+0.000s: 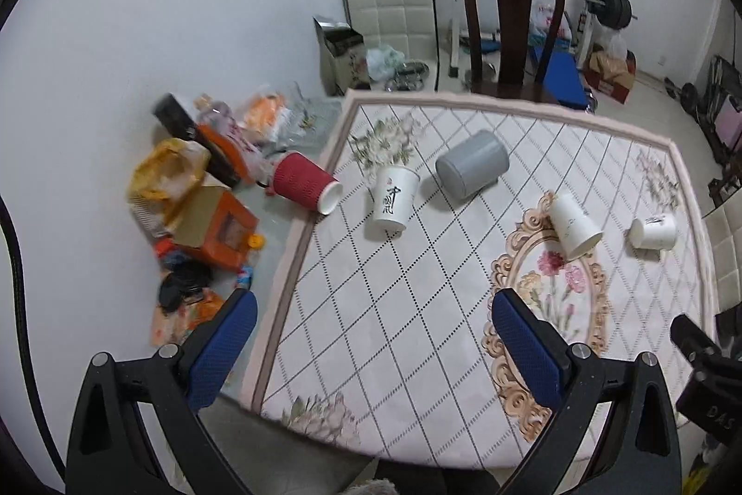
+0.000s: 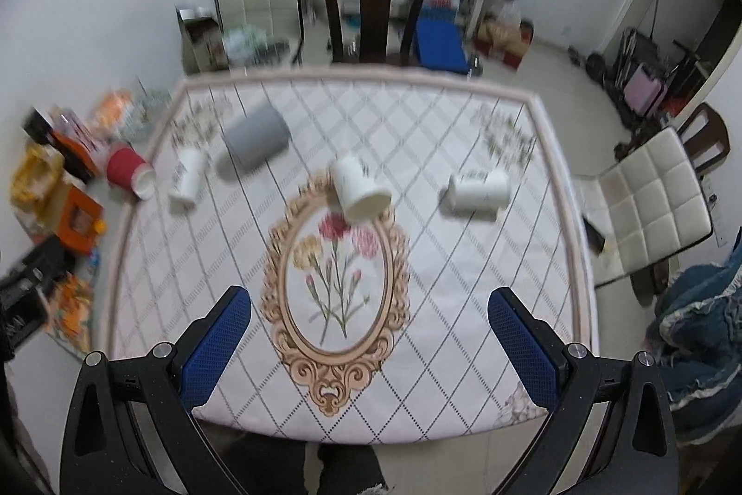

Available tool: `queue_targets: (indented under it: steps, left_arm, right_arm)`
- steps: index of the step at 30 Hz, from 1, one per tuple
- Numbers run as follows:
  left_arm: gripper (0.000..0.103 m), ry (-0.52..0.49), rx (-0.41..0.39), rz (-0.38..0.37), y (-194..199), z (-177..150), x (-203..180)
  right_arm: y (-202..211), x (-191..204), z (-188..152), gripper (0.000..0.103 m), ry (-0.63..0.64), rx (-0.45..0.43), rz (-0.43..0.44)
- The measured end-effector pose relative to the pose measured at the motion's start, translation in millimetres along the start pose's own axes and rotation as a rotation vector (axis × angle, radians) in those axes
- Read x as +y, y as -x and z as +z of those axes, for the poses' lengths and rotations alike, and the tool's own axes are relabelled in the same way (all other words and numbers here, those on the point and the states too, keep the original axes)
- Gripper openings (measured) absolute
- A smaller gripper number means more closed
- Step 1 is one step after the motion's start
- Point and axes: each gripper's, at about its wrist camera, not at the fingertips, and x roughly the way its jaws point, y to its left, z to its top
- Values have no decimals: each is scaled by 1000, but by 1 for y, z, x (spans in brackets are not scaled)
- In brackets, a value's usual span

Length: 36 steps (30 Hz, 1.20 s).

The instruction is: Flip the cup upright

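Several cups lie on their sides on the patterned tablecloth (image 1: 380, 337): a red ribbed cup (image 1: 303, 182) at the left edge, a white cup with black lettering (image 1: 393, 197), a grey cup (image 1: 472, 164), a plain white paper cup (image 1: 574, 225) and a small white cup (image 1: 654, 232) at the right. The right wrist view shows them too: red (image 2: 129, 169), lettered white (image 2: 188, 178), grey (image 2: 256, 138), plain white (image 2: 359, 189), small white (image 2: 477, 189). My left gripper (image 1: 375, 314) is open and empty above the near table. My right gripper (image 2: 368, 309) is open and empty above the near edge.
Clutter of boxes and bags (image 1: 199, 189) lies on the floor to the table's left. A dark wooden chair (image 1: 512, 31) stands at the far side, with gym gear behind. A white padded chair (image 2: 644, 202) and blue cloth (image 2: 700, 328) are at the right.
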Motion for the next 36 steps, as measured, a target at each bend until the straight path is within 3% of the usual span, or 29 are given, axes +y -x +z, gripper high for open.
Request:
queue_targets:
  steps: [9,19,24,26,33,36]
  left_arm:
    - [103,-95,150,4,-120,32,-2]
    - [97,-105,278,-95,-219,84,12]
    - [92,-115,351,-123,-266,97,14]
    - [84,-118,372,-131,-280,99,15]
    - [83,-131,427,-146,-316,102,12]
    - [74,-139,435,-153,-324,100,10]
  right_arm:
    - [-140,36,15,103,1,243,-63]
    - [-244,93,50,103,84,412,-90]
    - [-274,113,69,102,100,447,-99]
    - [-283,120,76,102,107,453,-102]
    - [-300,137,95,102,124,456,-119]
    - [-303,139,96,102,123,461,-127]
